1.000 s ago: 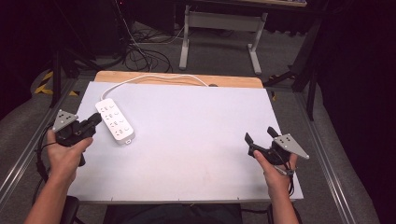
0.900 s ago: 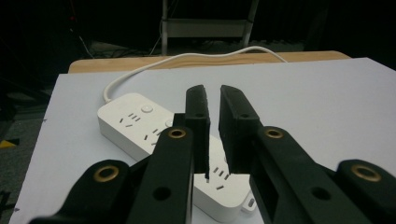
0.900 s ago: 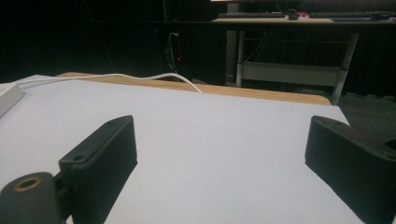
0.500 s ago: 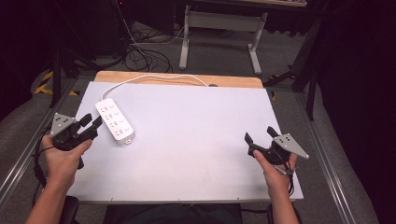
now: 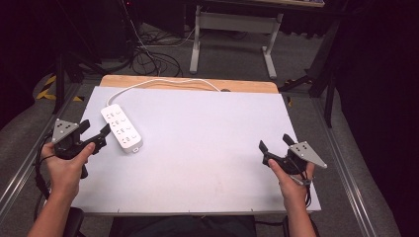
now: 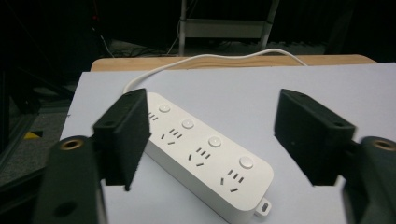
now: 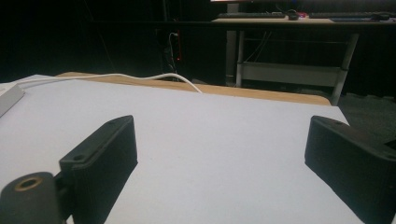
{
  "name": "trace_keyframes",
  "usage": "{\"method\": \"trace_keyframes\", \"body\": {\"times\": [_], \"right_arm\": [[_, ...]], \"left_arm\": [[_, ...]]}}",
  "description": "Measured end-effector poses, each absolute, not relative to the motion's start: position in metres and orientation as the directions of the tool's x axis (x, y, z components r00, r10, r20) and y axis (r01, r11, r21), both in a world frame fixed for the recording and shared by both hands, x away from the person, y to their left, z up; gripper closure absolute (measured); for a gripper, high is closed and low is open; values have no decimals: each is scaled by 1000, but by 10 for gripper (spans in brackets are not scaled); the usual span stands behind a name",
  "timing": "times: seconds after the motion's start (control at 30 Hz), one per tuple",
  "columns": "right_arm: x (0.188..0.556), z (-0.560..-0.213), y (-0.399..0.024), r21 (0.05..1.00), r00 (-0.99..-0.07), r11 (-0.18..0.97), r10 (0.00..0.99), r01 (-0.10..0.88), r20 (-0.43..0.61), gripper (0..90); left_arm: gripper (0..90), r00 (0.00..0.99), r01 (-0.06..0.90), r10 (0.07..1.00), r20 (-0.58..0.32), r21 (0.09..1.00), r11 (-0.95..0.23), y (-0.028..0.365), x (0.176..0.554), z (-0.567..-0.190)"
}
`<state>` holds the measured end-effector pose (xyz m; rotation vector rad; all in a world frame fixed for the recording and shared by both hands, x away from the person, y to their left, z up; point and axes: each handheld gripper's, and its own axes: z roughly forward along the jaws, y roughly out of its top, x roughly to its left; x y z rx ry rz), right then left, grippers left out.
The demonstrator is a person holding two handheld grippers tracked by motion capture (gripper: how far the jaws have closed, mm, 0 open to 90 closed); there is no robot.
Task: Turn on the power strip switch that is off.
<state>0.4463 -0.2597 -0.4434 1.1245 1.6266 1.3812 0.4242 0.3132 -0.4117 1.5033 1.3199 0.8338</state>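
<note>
Fingers of the left gripper (image 5: 95, 132) have just been opening and are standing wide, gripping nothing, just beside the white power strip (image 5: 121, 128) lying on the table (image 5: 207, 143). Right gripper (image 5: 274, 144) is hovering wide open, empty, well apart.

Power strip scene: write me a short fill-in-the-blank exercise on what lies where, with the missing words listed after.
1. The power strip has ___ round buttons along one side.
2. The left gripper, its jaws having just been opening, has ___ between them.
3. The strip's white cord runs toward the table's ___ edge.
4. The right gripper stands ___ over bare table.

Missing words: four; nothing; far; open
</note>
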Motion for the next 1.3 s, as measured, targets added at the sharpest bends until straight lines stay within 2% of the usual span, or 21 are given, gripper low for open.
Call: {"method": "trace_keyframes", "body": {"times": [0.17,0.23,0.27,0.33,1.3], "right_arm": [[446,-443,-260,985,-364,55,931,161,8,97],[444,-443,-260,985,-364,50,931,164,14,97],[444,-443,-259,985,-364,50,931,164,13,97],[444,-443,-259,985,-364,53,931,163,11,97],[439,-443,-263,986,-359,50,933,161,11,72]], "left_arm": [[108,177,340,981,-77,940,12,310,424,-414],[15,168,339,983,-71,941,10,310,425,-414],[2,166,336,984,-67,942,7,311,424,-414],[32,157,338,985,-67,941,10,311,424,-414],[30,171,365,982,-79,931,12,308,433,-419]]}}
